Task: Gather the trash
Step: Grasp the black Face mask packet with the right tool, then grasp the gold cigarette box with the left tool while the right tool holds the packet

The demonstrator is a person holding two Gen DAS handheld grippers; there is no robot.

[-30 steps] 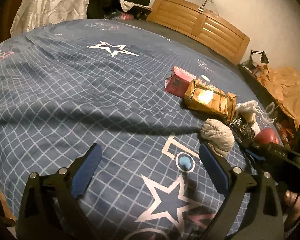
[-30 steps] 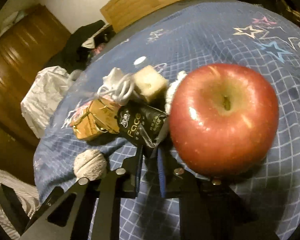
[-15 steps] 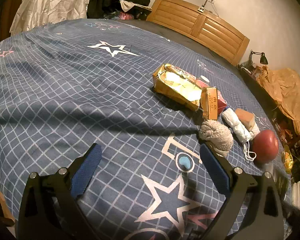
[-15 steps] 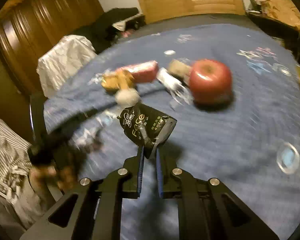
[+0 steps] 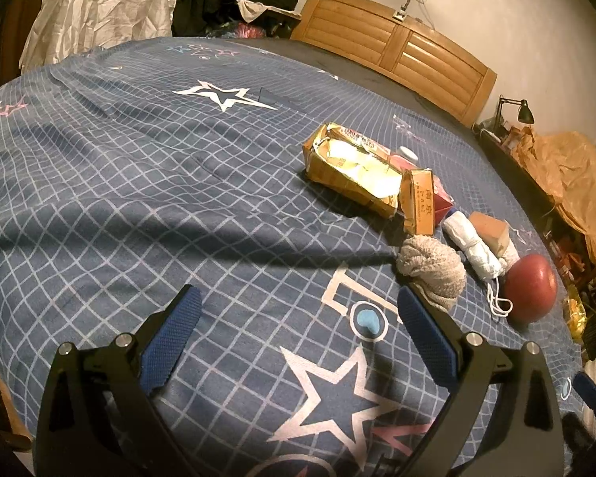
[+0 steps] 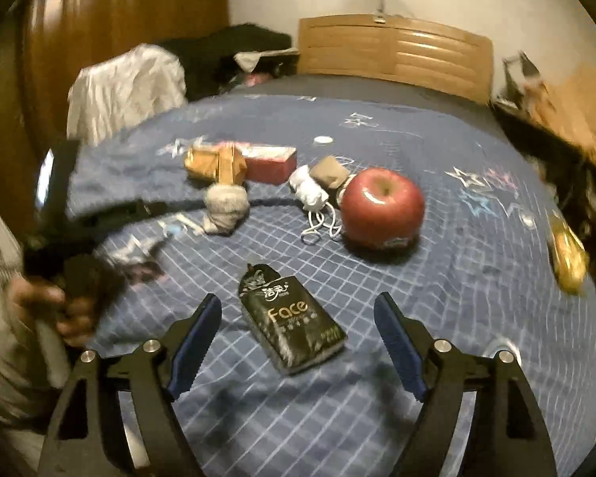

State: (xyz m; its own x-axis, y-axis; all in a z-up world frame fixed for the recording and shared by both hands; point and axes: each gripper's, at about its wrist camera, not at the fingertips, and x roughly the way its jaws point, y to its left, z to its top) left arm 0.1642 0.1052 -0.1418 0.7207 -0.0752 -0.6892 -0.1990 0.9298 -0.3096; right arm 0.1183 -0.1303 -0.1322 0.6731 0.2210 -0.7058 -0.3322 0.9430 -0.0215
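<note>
- My right hand-held gripper (image 6: 298, 342) has just been opening; its jaws stand spread, the black tissue pack (image 6: 292, 320) lying free between them on the bed (image 6: 476, 278).
- My left hand-held gripper (image 5: 298, 338) is spread over bare quilt, near the balled sock (image 5: 433, 270).

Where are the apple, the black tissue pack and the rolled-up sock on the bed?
apple (image 6: 382, 206): right wrist view, front of its red skin.
black tissue pack (image 6: 292, 320): right wrist view, on the printed face, lying between the open jaws.
rolled-up sock (image 5: 433, 268): left wrist view, middle of the ball.
</note>
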